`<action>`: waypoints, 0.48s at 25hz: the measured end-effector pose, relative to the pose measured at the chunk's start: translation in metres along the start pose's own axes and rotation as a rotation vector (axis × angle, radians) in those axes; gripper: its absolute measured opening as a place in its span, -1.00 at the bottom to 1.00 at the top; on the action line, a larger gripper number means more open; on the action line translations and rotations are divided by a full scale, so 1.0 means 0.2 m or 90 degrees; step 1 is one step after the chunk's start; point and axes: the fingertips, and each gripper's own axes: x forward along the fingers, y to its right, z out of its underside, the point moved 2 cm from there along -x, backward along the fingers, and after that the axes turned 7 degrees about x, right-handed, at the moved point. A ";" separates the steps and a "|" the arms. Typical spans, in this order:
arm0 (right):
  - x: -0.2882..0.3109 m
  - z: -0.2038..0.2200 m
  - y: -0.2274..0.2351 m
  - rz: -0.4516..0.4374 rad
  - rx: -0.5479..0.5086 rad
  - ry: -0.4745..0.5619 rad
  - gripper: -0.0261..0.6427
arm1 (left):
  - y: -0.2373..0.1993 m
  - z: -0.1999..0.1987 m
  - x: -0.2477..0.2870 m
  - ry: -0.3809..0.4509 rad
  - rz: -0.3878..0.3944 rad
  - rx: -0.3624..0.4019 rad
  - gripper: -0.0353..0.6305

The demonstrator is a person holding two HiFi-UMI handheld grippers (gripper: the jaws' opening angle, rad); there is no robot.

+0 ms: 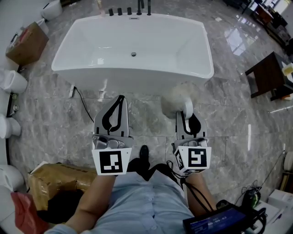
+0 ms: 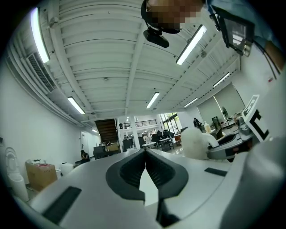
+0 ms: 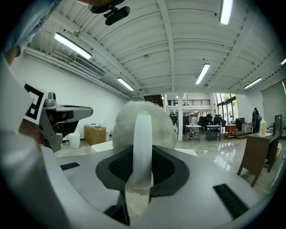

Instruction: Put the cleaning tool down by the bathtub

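Observation:
A white bathtub (image 1: pixel 132 68) stands on the marble floor just ahead of me. My right gripper (image 1: pixel 185 113) is shut on the white handle (image 3: pixel 143 147) of the cleaning tool, whose fluffy white head (image 1: pixel 178 97) sticks out past the jaws, close to the tub's near wall. In the right gripper view the fluffy head (image 3: pixel 143 121) fills the space beyond the jaws. My left gripper (image 1: pixel 121 98) is held level beside it, jaws shut and empty, tips meeting in the left gripper view (image 2: pixel 144 152). There the tool's head (image 2: pixel 195 142) shows at the right.
Black taps (image 1: pixel 129 10) line the tub's far rim. A cardboard box (image 1: pixel 27 42) and white toilets (image 1: pixel 12 82) stand at the left, a brown parcel (image 1: pixel 59 177) by my left arm. A dark wooden table (image 1: pixel 270 75) is at the right. A cable (image 1: pixel 84 106) trails near the tub.

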 end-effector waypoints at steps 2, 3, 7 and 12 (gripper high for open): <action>0.06 -0.02 0.00 0.000 -0.005 0.003 -0.63 | -0.05 0.01 0.06 0.005 -0.005 -0.006 -0.84; 0.09 -0.03 0.01 0.003 -0.005 0.004 -0.63 | -0.07 0.01 0.09 0.006 -0.006 -0.007 -0.84; 0.16 -0.10 0.09 0.021 0.000 0.013 -0.63 | -0.09 0.01 0.22 0.009 -0.005 -0.001 -0.84; 0.28 -0.11 0.21 0.025 0.004 0.016 -0.63 | -0.08 0.02 0.38 0.008 -0.008 0.005 -0.84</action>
